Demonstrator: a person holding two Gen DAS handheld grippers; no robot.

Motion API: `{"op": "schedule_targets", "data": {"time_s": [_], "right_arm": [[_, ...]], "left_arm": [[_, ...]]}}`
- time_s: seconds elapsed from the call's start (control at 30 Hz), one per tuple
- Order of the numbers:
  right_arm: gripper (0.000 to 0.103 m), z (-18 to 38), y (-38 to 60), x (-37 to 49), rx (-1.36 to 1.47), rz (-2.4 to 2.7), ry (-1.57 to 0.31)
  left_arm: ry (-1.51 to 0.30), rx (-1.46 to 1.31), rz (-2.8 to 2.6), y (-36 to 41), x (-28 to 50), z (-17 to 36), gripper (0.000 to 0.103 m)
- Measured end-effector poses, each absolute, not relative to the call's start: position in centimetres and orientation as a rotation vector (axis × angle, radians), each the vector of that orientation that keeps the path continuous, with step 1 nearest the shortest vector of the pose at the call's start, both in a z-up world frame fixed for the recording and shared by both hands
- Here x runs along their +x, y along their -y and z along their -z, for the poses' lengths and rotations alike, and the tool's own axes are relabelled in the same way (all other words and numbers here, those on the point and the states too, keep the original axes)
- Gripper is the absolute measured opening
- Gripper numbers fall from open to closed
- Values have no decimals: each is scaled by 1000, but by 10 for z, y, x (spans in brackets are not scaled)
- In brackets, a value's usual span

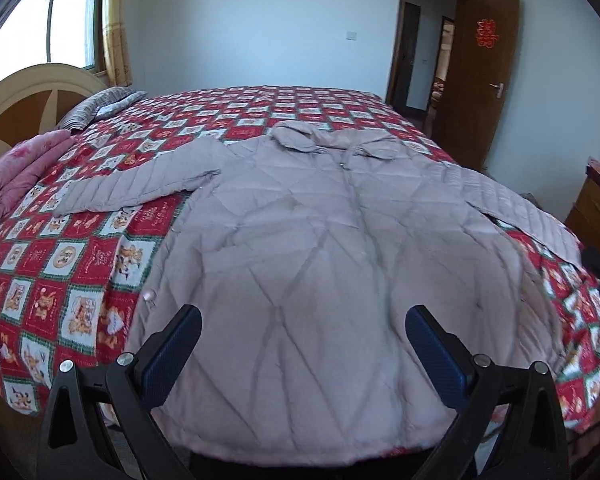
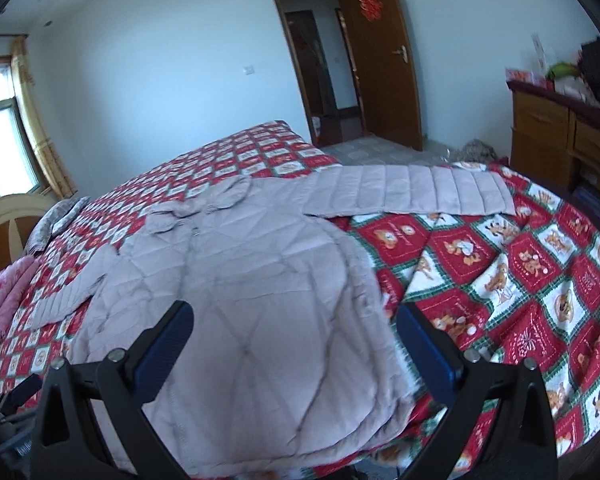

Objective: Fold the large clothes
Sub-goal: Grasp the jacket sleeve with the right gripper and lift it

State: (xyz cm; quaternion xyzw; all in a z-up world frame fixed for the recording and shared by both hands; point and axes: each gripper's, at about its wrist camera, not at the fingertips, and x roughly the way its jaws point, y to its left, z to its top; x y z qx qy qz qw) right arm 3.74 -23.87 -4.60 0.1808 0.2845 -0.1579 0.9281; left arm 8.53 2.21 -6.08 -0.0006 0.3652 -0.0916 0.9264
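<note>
So the pale pinkish-grey quilted puffer coat point(image 1: 300, 216) lies flat, sleeves spread, mid-frame on the bed with the red checked cartoon bedspread point(image 1: 60, 280). Left tool point(image 1: 302, 330) and right tool point(image 2: 294, 328) both hover above its hem, jaws apart, gripping nothing.

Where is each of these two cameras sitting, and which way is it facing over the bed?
Left wrist: on the open left gripper, near the hem of the pale pink quilted coat, facing up it toward the cream wooden headboard; only the gripper shows.
Right wrist: on the open right gripper, over the coat's right hem corner, facing the brown wooden dresser; only the gripper shows.
Shared: coat, red checked bedspread, brown wooden door.
</note>
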Motion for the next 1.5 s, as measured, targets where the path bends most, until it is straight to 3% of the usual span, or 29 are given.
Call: {"op": "schedule_targets", "data": {"time_s": [0.07, 0.13, 0.2, 0.37, 0.6, 0.77, 0.9, 1.13, 1.5], "right_arm": [[85, 48, 273, 40, 406, 348, -599], [71, 48, 310, 42, 435, 377, -603], [66, 47, 347, 42, 466, 427, -597], [66, 56, 460, 33, 618, 661, -520], [66, 100, 541, 66, 762, 741, -600], [61, 123, 550, 95, 710, 808, -679], [40, 122, 547, 103, 634, 854, -692], [15, 116, 544, 113, 492, 864, -749], [14, 3, 441, 144, 124, 706, -590]], "left_arm": [[-766, -24, 164, -32, 111, 63, 102], [-777, -62, 158, -42, 135, 64, 102], [-768, -104, 158, -51, 160, 64, 102], [-707, -88, 97, -58, 212, 74, 102], [-746, 12, -19, -67, 269, 113, 102], [-778, 20, -30, -74, 281, 144, 102], [-769, 8, -33, -74, 277, 156, 102], [-771, 60, -56, -65, 278, 161, 102], [-772, 6, -22, -72, 280, 164, 102]]}}
